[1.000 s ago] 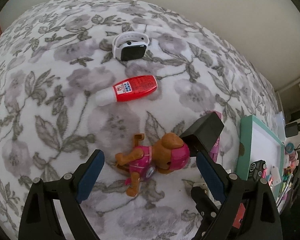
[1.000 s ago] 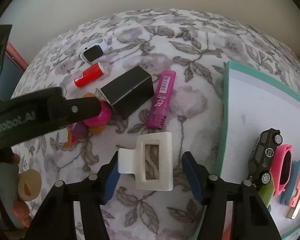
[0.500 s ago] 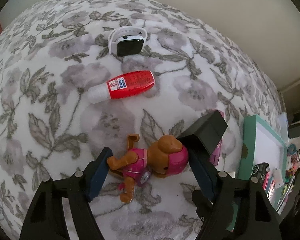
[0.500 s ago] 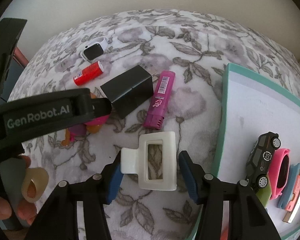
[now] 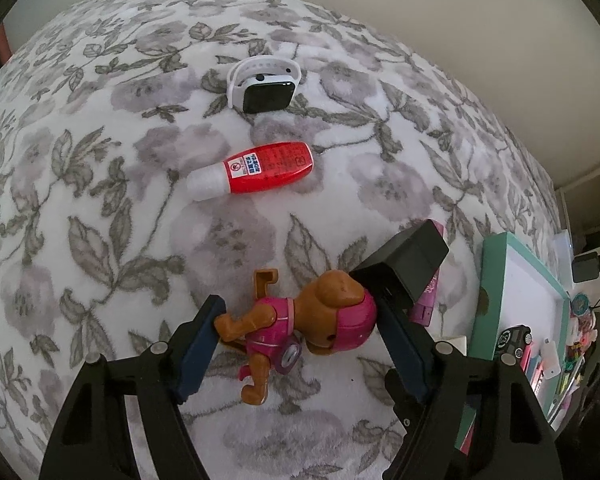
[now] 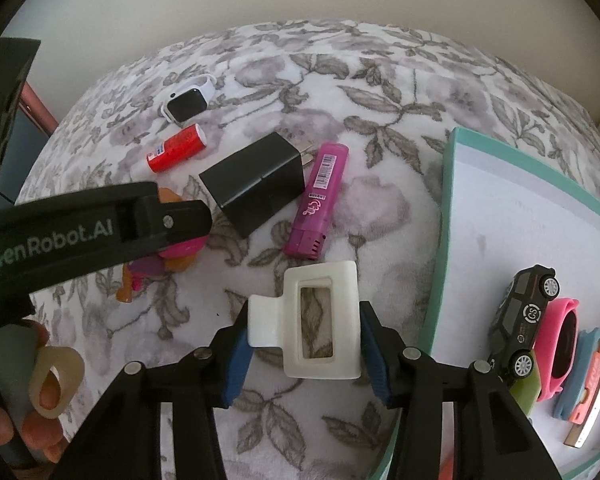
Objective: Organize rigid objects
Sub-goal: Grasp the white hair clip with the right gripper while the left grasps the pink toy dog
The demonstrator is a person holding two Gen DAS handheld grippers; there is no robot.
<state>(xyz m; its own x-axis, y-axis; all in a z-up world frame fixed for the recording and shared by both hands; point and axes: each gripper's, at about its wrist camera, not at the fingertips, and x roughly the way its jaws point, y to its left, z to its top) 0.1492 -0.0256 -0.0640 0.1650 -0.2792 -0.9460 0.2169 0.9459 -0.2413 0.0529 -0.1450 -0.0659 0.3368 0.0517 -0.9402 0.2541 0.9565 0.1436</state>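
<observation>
Plastic puppy figure [image 5: 300, 328], boxy white clip [image 6: 320, 320], fuzzy floral blanket [image 5: 100, 200]

On the black arm of my left gripper [image 6: 96, 236], as my right camera sees it, white-green letters spell "GenRobot.AI". The black toy car [image 6: 524, 316] in the tray carries a white ring with "GS" inside it on its door. The purple lighter [image 6: 320, 200] bears a barcode near its far end and a short dark word lower down, perhaps "INOSHA", too blurred for me to be sure. The red bottle [image 5: 268, 168] has a white label with a round prohibition sign and blue characters beside it, plus fine print on the red body; I can't read any of these.
</observation>
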